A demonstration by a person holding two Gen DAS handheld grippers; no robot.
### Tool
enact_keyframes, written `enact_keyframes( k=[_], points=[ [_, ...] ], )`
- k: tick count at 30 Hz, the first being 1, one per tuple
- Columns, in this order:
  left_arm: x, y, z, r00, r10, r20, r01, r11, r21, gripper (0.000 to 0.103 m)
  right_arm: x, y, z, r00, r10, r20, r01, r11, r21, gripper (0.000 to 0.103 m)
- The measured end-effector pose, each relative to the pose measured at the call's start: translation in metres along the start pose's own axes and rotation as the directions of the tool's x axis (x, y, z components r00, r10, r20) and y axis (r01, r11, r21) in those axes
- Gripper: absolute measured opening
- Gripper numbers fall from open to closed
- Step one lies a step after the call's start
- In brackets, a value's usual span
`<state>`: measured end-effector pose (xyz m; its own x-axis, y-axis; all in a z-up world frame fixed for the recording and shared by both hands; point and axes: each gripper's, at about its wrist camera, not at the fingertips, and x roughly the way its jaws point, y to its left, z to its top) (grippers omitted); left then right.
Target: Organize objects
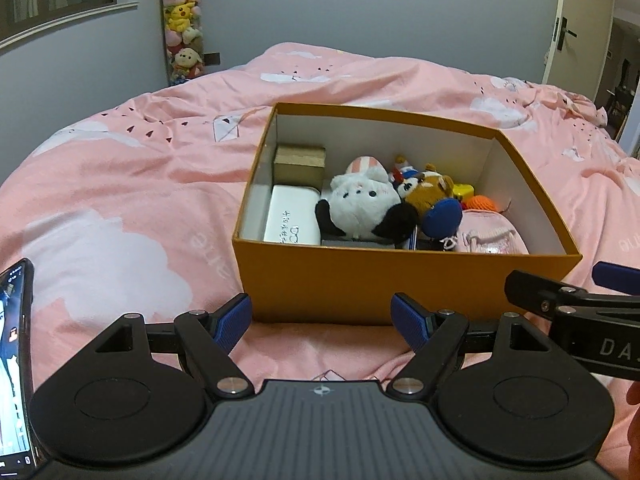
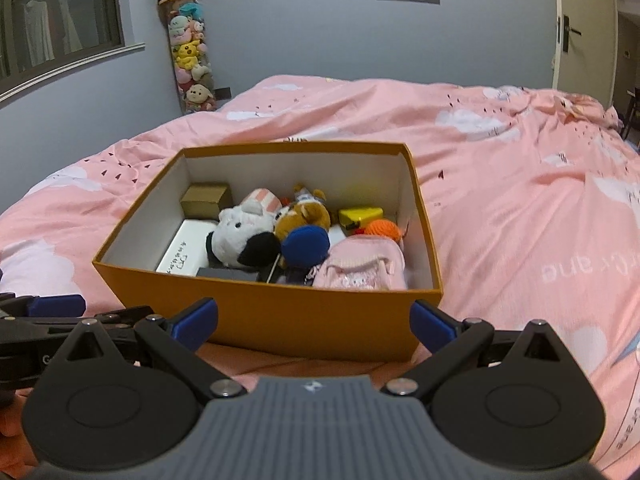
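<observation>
An orange box [image 1: 320, 280] is sat on the pink duvet [image 1: 120, 200], lid off, and it's pretty much packed already. Along the left wall a small brown carton [image 1: 299, 162] is tucked at the far end with a white case [image 1: 292, 222] nearer. In the middle a white-and-black plush [image 1: 362, 204] is lying against a brown plush [image 1: 430, 192]. A yellow item [image 2: 360, 216] and an orange yarn ball [image 2: 384, 227] are over to the right at the far side, and a pink pouch [image 2: 362, 268] is filling the near right corner.

Both tools are parked just short of the box's near wall. The left gripper [image 1: 321, 322] is spread wide with nothing between its blue pads, and the same goes for the right gripper [image 2: 314, 326]: wide apart, nothing gripped. Nothing loose can be spotted on the duvet in either view, apart from a phone [image 1: 16, 360] at the left edge.

So it looks like the filling step is basically done, or a pause between items has been hit. No lid is visible. If more is to be packed, something outside these views would need to be reached for; otherwise the plushies would probably need pressing down so the box can be closed or shifted.
</observation>
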<state>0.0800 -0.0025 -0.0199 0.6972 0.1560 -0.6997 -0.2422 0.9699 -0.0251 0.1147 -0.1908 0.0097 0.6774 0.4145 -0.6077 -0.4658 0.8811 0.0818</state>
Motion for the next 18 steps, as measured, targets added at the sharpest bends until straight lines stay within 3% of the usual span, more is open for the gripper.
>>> enact_keyframes(
  k=[18],
  points=[
    [-0.0013, -0.0040, 0.0006, 1.000, -0.004, 0.006, 0.004, 1.000, 0.010, 0.092, 0.0035, -0.0041, -0.0054, 0.999, 0.003, -0.037, -0.002, 1.000, 0.024, 0.102]
  ],
)
